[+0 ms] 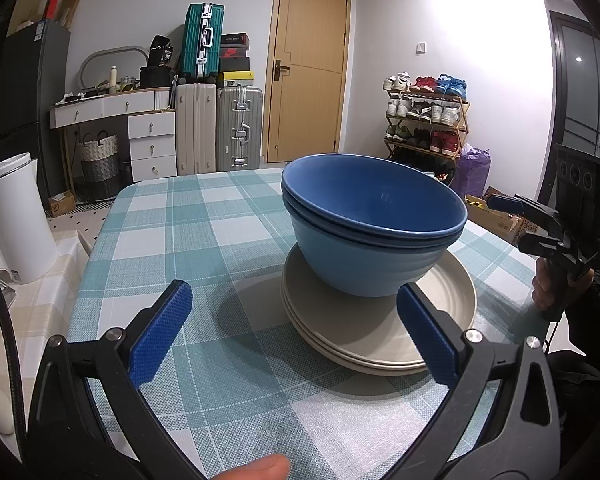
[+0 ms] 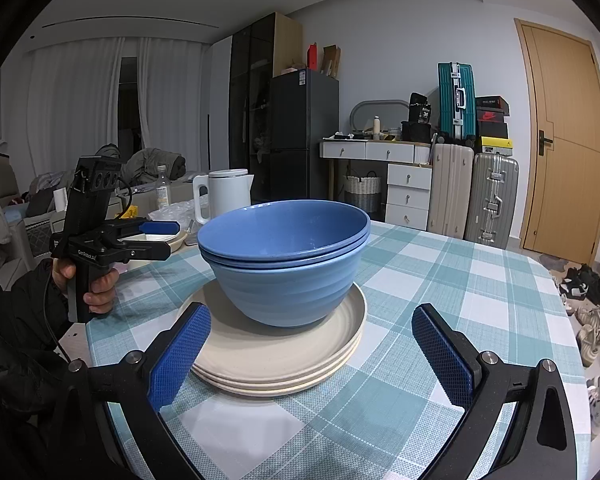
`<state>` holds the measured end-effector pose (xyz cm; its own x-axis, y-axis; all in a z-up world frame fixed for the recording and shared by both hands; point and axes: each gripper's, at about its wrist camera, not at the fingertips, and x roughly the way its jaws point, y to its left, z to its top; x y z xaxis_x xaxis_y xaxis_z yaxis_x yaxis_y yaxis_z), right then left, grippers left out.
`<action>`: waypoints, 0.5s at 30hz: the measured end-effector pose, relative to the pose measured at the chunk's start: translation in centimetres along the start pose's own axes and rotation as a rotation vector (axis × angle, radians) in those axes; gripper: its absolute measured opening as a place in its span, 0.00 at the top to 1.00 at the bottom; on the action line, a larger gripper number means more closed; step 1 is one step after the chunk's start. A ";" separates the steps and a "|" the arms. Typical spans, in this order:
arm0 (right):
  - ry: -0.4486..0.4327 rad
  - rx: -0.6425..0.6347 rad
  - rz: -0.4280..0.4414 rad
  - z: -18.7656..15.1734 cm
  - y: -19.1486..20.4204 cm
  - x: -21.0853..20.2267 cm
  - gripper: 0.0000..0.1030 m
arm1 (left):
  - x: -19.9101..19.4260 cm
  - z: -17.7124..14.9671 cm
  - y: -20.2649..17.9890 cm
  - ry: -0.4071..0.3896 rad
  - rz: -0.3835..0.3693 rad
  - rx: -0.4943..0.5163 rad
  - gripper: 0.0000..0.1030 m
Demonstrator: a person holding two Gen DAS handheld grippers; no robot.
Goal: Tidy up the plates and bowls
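Observation:
Nested blue bowls point(image 1: 374, 228) point(image 2: 286, 258) stand upright on a stack of cream plates point(image 1: 380, 340) point(image 2: 276, 356) on the checked tablecloth. My left gripper point(image 1: 294, 300) is open and empty, just short of the stack, its right finger in front of the plates' near rim. It also shows in the right wrist view point(image 2: 168, 238), held off the table's left side. My right gripper point(image 2: 310, 326) is open and empty, its fingers on either side of the plates' near edge. It shows in the left wrist view point(image 1: 504, 206) at the far right.
A white kettle point(image 1: 18, 216) point(image 2: 222, 194) stands on a side surface to the left of the table point(image 1: 228, 360). A cream dish point(image 2: 156, 242) lies near it. Suitcases, drawers, a door and a shoe rack point(image 1: 426, 116) stand beyond the table.

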<state>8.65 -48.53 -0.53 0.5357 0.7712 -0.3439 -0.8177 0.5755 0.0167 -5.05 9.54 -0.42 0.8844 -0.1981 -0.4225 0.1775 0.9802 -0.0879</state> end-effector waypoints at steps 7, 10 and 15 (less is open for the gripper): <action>0.000 -0.001 0.000 0.0 0.0 0.0 0.00 | 0.0 0.0 0.0 0.000 0.001 0.000 0.01; 0.000 0.000 0.001 0.0 0.0 0.0 0.00 | 0.0 0.0 0.0 0.000 0.000 0.001 0.01; 0.001 -0.001 0.001 0.0 0.1 0.0 0.00 | 0.0 0.0 0.0 0.001 0.001 0.002 0.01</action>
<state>8.59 -48.47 -0.57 0.5349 0.7715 -0.3445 -0.8184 0.5744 0.0157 -5.03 9.51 -0.39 0.8842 -0.1969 -0.4235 0.1772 0.9804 -0.0859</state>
